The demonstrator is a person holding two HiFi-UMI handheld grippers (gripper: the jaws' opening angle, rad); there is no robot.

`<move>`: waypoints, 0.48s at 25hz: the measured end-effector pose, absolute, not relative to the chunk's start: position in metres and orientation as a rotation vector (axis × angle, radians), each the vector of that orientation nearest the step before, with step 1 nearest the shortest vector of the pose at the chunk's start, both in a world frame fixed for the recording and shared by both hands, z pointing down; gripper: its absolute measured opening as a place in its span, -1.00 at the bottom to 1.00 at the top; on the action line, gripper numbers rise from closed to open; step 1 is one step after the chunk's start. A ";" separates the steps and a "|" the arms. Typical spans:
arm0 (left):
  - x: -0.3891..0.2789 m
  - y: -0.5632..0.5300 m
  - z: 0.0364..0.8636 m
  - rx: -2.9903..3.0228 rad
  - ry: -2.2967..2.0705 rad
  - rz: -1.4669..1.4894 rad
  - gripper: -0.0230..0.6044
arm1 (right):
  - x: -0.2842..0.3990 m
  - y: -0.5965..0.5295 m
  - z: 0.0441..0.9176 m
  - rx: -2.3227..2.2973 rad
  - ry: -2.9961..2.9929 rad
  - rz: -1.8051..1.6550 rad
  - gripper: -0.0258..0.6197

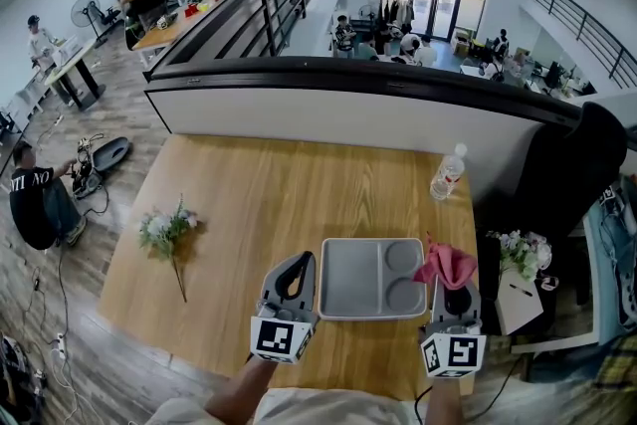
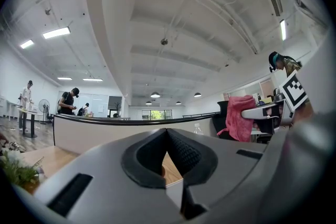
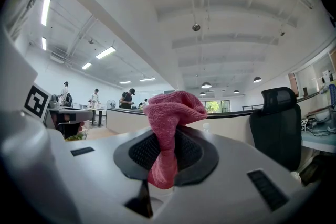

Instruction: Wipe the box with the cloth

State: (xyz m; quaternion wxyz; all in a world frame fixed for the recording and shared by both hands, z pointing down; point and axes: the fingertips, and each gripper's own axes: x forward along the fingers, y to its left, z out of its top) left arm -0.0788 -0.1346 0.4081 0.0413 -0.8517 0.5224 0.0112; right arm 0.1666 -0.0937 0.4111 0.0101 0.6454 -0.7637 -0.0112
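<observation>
A grey compartment box (image 1: 346, 280) lies on the wooden table (image 1: 259, 204) near its front edge, between my two grippers. My left gripper (image 1: 304, 260) stands just left of the box, tips pointing up, shut with nothing in it; its fingertips meet in the left gripper view (image 2: 167, 130). My right gripper (image 1: 450, 288) stands just right of the box, shut on a pink cloth (image 1: 446, 264). That cloth (image 3: 170, 108) bunches up above the jaws of this gripper (image 3: 167, 140) and hangs down between them. The cloth (image 2: 240, 116) also shows in the left gripper view.
A water bottle (image 1: 447, 173) stands at the table's far right. A flower sprig (image 1: 167, 232) lies at the left. A black chair (image 1: 567, 174) and a small stand with flowers (image 1: 520, 252) are off the right edge. People work at desks far behind.
</observation>
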 end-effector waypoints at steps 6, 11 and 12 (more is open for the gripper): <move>-0.080 -0.134 0.408 -2.610 1.602 0.034 -0.89 | 0.159 -0.093 0.411 1.974 -2.393 -0.051 -0.69; -0.079 -0.133 0.408 -2.612 1.605 0.040 -0.89 | 0.160 -0.092 0.412 1.969 -2.387 -0.056 -0.69; -0.078 -0.133 0.409 -2.613 1.605 0.044 -0.89 | 0.161 -0.092 0.412 1.969 -2.385 -0.057 -0.69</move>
